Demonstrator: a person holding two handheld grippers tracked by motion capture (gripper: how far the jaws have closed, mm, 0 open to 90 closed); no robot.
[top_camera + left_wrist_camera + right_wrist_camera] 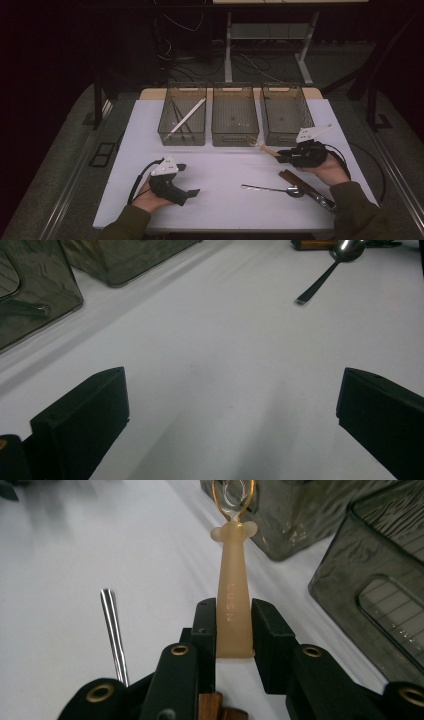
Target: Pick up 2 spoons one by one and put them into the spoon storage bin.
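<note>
While the right claw (234, 630) grips a pale, tan-handled utensil (233, 600) by the lower end of its handle, the jaws press on both flat sides and the handle runs straight out between them. At the far end of the utensil sits a clear, amber-rimmed loop, which lies just beside the near wall of the right bin (390, 580). In the high view the right claw (280, 155) is held over the table (220, 170) in front of the middle bin (235, 120) and the right bin (286, 114), and the utensil (265, 149) points leftward toward the gap between them. The left bin (183, 120) contains a long pale stick (187, 117) laid on a slant. A metal spoon (272, 189) lies on the table near the right hand (331, 172), its bowl touching a wood-handled tool (305, 189) that lies slantwise beside it. The left claw (187, 180) rests low near the table's front edge, well apart from the bins; in the left gripper view its jaws stand wide apart with bare table (225, 365) between them, and the spoon (327, 270) shows farther off.
</note>
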